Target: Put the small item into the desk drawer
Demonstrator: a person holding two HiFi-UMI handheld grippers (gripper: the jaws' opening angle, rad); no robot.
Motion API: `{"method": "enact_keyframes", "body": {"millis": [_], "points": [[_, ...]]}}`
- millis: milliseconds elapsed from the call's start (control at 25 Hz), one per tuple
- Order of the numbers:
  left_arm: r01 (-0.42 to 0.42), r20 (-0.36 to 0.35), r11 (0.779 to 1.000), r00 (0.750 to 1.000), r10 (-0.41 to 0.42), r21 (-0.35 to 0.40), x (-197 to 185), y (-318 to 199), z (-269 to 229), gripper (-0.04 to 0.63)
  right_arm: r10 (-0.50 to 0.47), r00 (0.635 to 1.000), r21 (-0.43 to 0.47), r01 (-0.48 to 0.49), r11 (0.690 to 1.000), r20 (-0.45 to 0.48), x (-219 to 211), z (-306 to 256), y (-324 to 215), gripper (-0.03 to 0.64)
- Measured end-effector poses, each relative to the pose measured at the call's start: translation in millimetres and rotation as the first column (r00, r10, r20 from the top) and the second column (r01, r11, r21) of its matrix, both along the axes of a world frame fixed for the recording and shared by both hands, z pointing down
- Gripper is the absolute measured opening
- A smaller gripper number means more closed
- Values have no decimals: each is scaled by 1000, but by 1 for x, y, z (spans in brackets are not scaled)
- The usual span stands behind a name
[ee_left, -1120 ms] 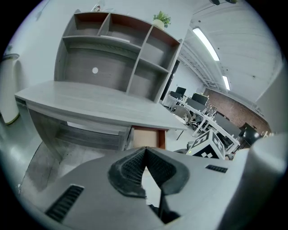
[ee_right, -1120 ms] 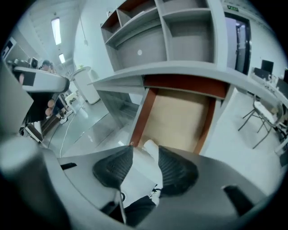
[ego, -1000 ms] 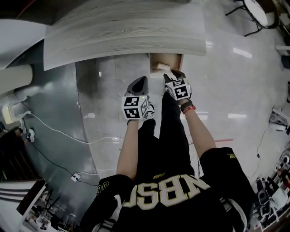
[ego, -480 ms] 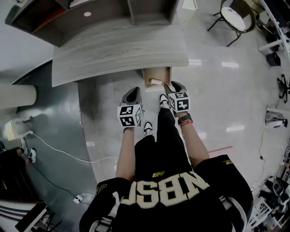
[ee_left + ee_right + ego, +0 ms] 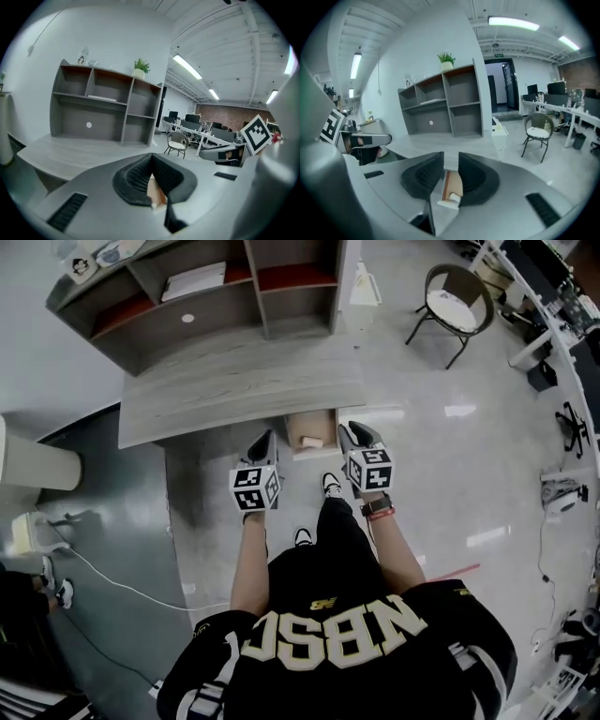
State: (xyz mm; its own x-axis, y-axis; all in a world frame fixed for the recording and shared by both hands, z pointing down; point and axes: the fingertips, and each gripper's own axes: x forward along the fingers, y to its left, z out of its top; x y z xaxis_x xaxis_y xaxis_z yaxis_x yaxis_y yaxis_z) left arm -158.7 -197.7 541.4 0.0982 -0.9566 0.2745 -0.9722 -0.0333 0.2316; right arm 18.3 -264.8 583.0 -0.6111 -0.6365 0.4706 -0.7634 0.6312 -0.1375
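1. We find the small item (image 5: 312, 441), a pale little block, lying inside the open drawer (image 5: 319, 421), near the drawer's front end. No gripper touches it.
2. The right gripper (image 5: 354, 430) hovers just above the drawer, on the person's right of it. Its jaws are closing with a clear gap between the pads. Nothing sits between them, and we see the drawer and the item below through the gap.
3. The left gripper (image 5: 264, 439) hangs beside the drawer on the person's left. Its jaws meet at the tips and hold nothing.
4. Writing: each gripper's cube (image 5: 253, 489) bears black-and-white square markers. The person's black shirt (image 5: 337, 643) carries large pale letters, seen upside down from above, which seem to read "NBSC". A green sign over the doorway in the right gripper view is too small to read.
5. The drawer is pulled out from under the front edge of a desk (image 5: 234, 395) with a pale grey wood-grain top.
6. Behind the drawer, at the far side of the desk, stands a grey shelf unit (image 5: 187, 315) with a white round spot on its back panel. A potted plant (image 5: 446, 59) stands on top of the unit.
7. The floor (image 5: 441, 456) under the drawer is pale and glossy with lamp reflections, and a darker grey patch lies on the person's left of the drawer.
8. A round-seated chair (image 5: 455, 306) stands well beyond the drawer on the person's right. White cables (image 5: 103, 573) trail across the dark patch, well apart from the drawer.
9. The gripper views show white walls, strip lights on the ceiling and rows of office desks with monitors.
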Motion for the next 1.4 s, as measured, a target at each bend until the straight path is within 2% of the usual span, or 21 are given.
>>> {"method": "enact_keyframes", "body": {"millis": [320, 600, 760, 920, 1160, 1400], "points": [[-25, 72, 989, 997, 14, 149, 11, 5, -74, 14, 48, 995, 179, -63, 982, 84, 11, -91, 2, 76], [-26, 109, 960, 994, -4, 278, 18, 17, -130, 14, 65, 979, 279, -118, 953, 191, 26, -148, 17, 36], [-25, 131, 942, 991, -20, 334, 19, 26, -153, 12, 64, 974, 331, -135, 934, 217, 31, -174, 24, 9], [-26, 148, 933, 989, -30, 360, 22, 32, -165, 12, 60, 974, 354, -136, 925, 218, 35, -187, 28, 9], [-33, 138, 930, 990, -19, 365, 25, 31, -166, 12, 57, 974, 355, -134, 925, 218, 34, -189, 31, 9], [-76, 134, 925, 991, 27, 374, 34, 28, -160, 14, 67, 975, 359, -142, 923, 213, 38, -189, 34, 9]]}}
